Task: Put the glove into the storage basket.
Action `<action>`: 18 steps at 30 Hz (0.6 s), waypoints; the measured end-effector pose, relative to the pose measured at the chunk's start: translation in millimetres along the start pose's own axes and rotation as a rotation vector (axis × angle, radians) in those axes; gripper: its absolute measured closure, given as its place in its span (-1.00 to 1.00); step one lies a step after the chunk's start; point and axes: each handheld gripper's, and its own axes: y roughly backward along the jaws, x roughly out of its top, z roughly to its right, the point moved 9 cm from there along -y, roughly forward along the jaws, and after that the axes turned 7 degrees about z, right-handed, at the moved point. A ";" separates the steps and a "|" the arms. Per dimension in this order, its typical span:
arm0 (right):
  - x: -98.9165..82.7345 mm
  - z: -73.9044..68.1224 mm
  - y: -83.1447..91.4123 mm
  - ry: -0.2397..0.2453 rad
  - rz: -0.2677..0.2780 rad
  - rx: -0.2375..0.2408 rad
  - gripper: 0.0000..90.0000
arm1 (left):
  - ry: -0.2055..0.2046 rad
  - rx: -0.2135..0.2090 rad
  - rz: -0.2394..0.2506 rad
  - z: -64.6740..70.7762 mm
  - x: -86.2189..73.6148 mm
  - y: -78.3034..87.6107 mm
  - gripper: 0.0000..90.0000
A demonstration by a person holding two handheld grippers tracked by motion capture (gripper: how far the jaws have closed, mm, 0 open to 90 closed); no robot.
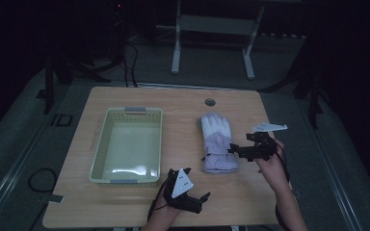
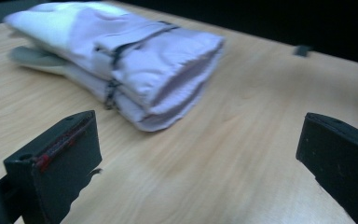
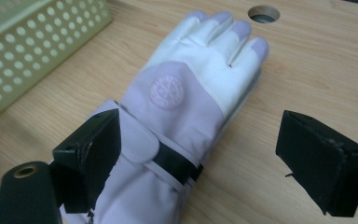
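Glove lies lengthwise, cuff toward me, right claw nearest.
My right claw (image 1: 237, 150) gapes wide at the glove's (image 1: 217, 142) cuff on the worktop (image 1: 183, 106); left claw (image 1: 203, 202), also wide and empty, sits farther off.

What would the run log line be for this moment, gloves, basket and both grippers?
gloves: stacked pair, flat on table | basket: nothing inside | right gripper: open beside cuff, holds nothing | left gripper: open, near table's front edge
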 end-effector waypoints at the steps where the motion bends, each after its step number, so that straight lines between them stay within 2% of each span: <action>1: -1.7 1.7 1.0 -0.006 -0.003 -0.001 -0.68 | 0.016 -0.005 0.008 0.1 4.4 1.1 -1.00; 3: -6.1 3.4 2.5 0.004 -0.021 0.016 -0.60 | 0.030 -0.022 -0.011 0.6 9.3 0.6 -1.00; 4: -8.2 4.0 2.8 0.003 -0.033 0.031 -0.54 | 0.033 -0.021 -0.007 -0.2 11.7 0.2 -1.00; 6: -10.5 4.1 2.1 0.014 -0.030 0.062 -0.56 | 0.021 -0.010 -0.016 -1.9 15.4 -1.6 -1.00; 8: -11.3 5.8 1.6 0.063 -0.021 0.047 -0.60 | 0.010 -0.003 -0.010 -1.0 21.3 -2.4 -0.98; 9: -11.2 6.3 1.9 0.069 -0.018 0.047 -0.61 | 0.017 -0.008 0.000 0.1 26.8 -3.3 -0.91; 11: -9.7 8.7 3.8 0.080 -0.002 0.047 -0.61 | 0.036 -0.031 -0.023 1.6 32.4 -8.7 -0.91; 12: -9.3 9.8 4.9 0.071 -0.001 0.045 -0.61 | 0.048 -0.050 -0.026 2.2 37.0 -12.1 -0.91; 13: -10.7 10.9 6.0 0.041 -0.020 0.057 -0.61 | 0.062 -0.067 -0.034 2.1 40.3 -15.2 -0.91; 14: -12.7 12.8 6.7 0.028 -0.041 0.052 -0.61 | 0.072 -0.069 -0.047 0.6 42.8 -18.9 -0.91; 15: -13.9 15.2 7.3 0.028 -0.049 0.036 -0.63 | 0.087 -0.090 -0.050 -0.2 46.6 -22.8 -0.91; 16: -14.6 16.6 8.0 0.017 -0.048 0.031 -0.68 | 0.092 -0.092 -0.054 -1.3 48.7 -25.2 -0.91; 18: -15.3 18.0 8.8 -0.013 -0.047 0.050 -0.70 | 0.086 -0.104 -0.060 -3.4 53.6 -30.5 -0.93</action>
